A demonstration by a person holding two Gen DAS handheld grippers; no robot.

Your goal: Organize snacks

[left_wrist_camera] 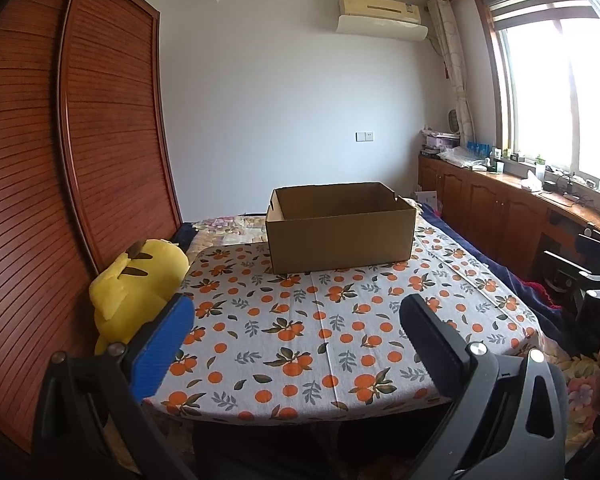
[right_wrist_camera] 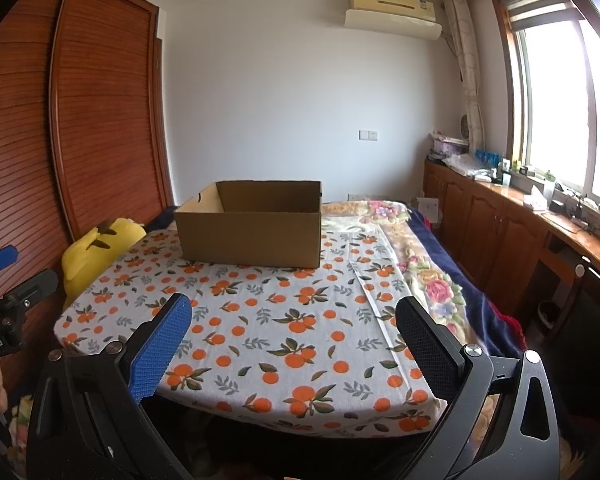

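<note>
On orange-print tablecloth (left_wrist_camera: 300,320): open cardboard box (left_wrist_camera: 340,236), far end. Left gripper (left_wrist_camera: 296,332), right gripper (right_wrist_camera: 292,332): both spread wide, holding nothing.

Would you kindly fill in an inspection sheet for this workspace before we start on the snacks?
Surface: table under an orange-print cloth, mostly bare.
Job's things: open cardboard box at the far end, its floor hidden from both views; no snacks seen.
Clutter: yellow plush toy at the table's left edge.
Grippers: left gripper and right gripper both open, holding nothing, raised over the near edge.
Cables: some on the window counter; nothing seen on the table.
Surroundings: wooden wardrobe left, air conditioner on the wall, flowered blanket right.
</note>
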